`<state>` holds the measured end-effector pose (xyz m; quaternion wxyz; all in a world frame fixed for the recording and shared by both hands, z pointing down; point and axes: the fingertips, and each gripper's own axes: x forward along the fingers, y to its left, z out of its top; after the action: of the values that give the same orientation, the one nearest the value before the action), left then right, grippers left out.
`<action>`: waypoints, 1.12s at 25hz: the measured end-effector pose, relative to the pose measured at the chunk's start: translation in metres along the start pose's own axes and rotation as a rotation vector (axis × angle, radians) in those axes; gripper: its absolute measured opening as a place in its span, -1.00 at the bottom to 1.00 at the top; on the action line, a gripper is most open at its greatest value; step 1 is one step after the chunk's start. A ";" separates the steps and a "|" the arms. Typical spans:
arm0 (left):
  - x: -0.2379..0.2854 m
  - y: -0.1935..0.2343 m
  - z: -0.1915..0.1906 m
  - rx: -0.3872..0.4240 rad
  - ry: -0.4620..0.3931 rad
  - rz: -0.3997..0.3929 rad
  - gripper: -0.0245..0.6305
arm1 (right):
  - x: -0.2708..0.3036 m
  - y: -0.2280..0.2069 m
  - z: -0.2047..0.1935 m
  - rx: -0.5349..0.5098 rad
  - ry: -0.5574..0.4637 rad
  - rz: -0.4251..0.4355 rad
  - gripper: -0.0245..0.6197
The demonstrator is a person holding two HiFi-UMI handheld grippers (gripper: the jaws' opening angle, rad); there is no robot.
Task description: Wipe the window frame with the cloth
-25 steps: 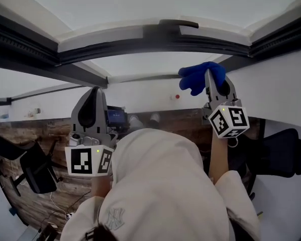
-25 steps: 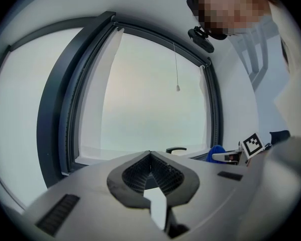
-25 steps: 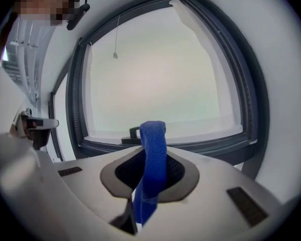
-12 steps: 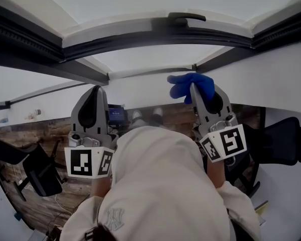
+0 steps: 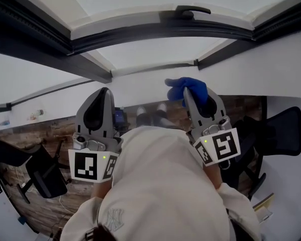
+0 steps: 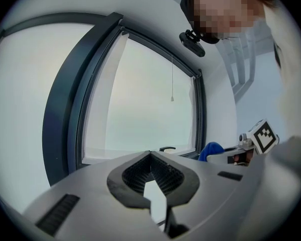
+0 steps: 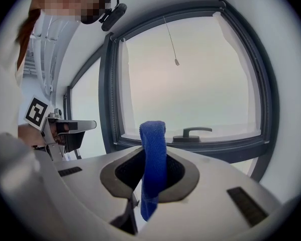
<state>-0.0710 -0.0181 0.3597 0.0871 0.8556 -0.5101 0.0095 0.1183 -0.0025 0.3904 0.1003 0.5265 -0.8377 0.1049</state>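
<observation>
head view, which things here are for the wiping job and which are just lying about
Job: cloth; right gripper, shut on it; window frame.
Just about: left gripper, shut, empty; handle; chairs.

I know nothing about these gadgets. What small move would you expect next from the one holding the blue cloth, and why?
Probably push the right gripper forward until the blue cloth meets the bottom rail of the window frame. Its fingers are shut on the cloth, which sticks out ahead of them, and the dark rail appears to lie beyond it, not yet touched.
</observation>
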 end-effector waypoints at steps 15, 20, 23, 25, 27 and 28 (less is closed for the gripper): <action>-0.040 0.009 -0.004 -0.002 -0.024 -0.023 -0.90 | 0.002 0.054 -0.006 0.007 -0.027 0.053 -0.74; -0.043 0.020 -0.004 -0.005 -0.022 0.000 -0.90 | 0.003 0.061 -0.005 -0.001 -0.026 0.065 -0.74; -0.043 0.019 -0.004 -0.005 -0.021 -0.004 -0.90 | 0.002 0.060 -0.004 -0.004 -0.024 0.061 -0.74; -0.041 0.016 -0.003 -0.005 -0.021 -0.013 -0.90 | 0.001 0.058 -0.003 -0.007 -0.026 0.056 -0.74; -0.040 0.014 -0.003 -0.005 -0.021 -0.022 -0.90 | 0.000 0.057 -0.003 -0.009 -0.025 0.052 -0.74; -0.040 0.014 -0.003 -0.005 -0.020 -0.025 -0.90 | 0.000 0.057 -0.003 -0.009 -0.024 0.050 -0.74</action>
<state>-0.1018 0.0109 0.3604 0.0843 0.8617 -0.5004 -0.0015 0.0671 0.0227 0.3894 0.0901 0.5061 -0.8522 0.0973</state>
